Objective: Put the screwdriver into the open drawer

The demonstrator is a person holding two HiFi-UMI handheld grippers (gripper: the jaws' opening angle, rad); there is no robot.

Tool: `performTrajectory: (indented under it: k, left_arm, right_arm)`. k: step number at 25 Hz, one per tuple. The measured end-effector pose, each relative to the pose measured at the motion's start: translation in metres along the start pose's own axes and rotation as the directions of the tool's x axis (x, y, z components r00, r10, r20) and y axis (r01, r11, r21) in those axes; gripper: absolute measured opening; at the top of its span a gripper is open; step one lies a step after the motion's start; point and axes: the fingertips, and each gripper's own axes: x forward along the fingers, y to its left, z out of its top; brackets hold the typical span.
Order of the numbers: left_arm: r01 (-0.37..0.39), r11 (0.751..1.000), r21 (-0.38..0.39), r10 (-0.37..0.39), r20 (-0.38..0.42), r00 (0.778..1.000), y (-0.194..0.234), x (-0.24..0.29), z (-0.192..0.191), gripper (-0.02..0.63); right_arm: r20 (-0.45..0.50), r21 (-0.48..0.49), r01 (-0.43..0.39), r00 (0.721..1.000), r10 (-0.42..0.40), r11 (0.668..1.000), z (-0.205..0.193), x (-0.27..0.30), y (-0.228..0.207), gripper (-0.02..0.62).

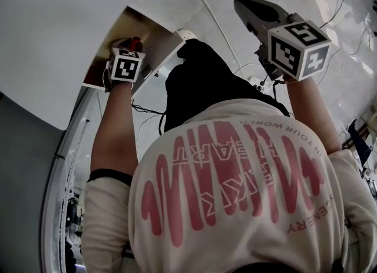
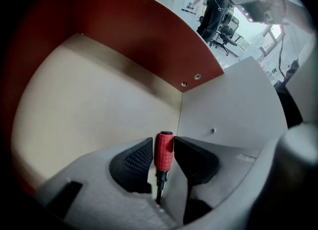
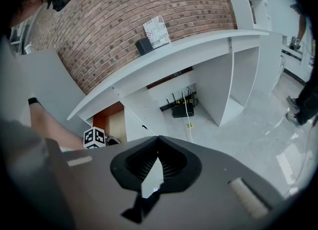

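Head view and both gripper views, 1 moment. The left gripper (image 2: 163, 143) points steeply down into the open drawer (image 2: 94, 110), which has a pale floor, a red-brown wall (image 2: 139, 30) and a white side panel (image 2: 233, 105). Its 2 jaws are clamped on the screwdriver (image 2: 164, 155): both black ribbed pads lie against the red handle with no clear gap on either side, and the thin dark shank (image 2: 159, 187) runs back toward the camera, so the tool stands handle-first over the drawer's floor near the corner where the 2 walls meet; contact between handle end and floor cannot be made out. In the head view the left gripper's marker cube (image 1: 125, 65) sits at the drawer's rim. The right gripper (image 3: 159, 138) is held up and well apart from the drawer, above the pale tiled floor (image 3: 248, 124), its jaw tips together with nothing between them. Behind it are a brick wall (image 3: 139, 10) and a white shelf (image 3: 198, 45).
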Motion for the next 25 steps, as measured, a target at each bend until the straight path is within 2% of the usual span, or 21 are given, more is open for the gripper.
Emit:
performTrajectory:
  k: [7, 13, 15, 19, 22, 25]
  left_arm:
    - [0.035, 0.999, -0.002, -0.036, -0.025, 0.999, -0.004, 0.003, 0.005, 0.178]
    - [0.041, 0.997, -0.06, -0.041, -0.011, 0.999, -0.007, -0.004, 0.0, 0.193]
    - [0.027, 0.998, -0.057, -0.025, 0.02, 0.999, -0.012, -0.014, 0.007, 0.182]
    - [-0.031, 0.998, -0.059, 0.038, 0.113, 0.993, -0.021, -0.04, 0.023, 0.104]
    - [-0.058, 0.988, -0.144, 0.085, 0.189, 0.978, -0.02, -0.073, 0.026, 0.082]
    - [-0.067, 0.967, -0.248, 0.138, 0.282, 0.949, -0.023, -0.11, 0.029, 0.013]
  right_arm:
    - [-0.005, -0.003, -0.009, 1.0, 0.009, 1.0, 0.006, 0.003, -0.006, 0.011]
    - [-0.004, -0.028, -0.025, 1.0, 0.025, 0.999, 0.007, 0.0, 0.007, 0.011]
    - [0.004, -0.038, -0.032, 0.999, 0.032, 0.999, 0.009, -0.005, 0.011, 0.011]
    - [0.023, -0.064, -0.063, 0.998, 0.065, 0.996, 0.016, -0.013, 0.025, 0.011]
    - [0.028, -0.101, -0.106, 0.994, 0.109, 0.989, 0.025, -0.012, 0.052, 0.011]
    - [0.028, -0.147, -0.148, 0.988, 0.154, 0.978, 0.032, -0.015, 0.083, 0.011]
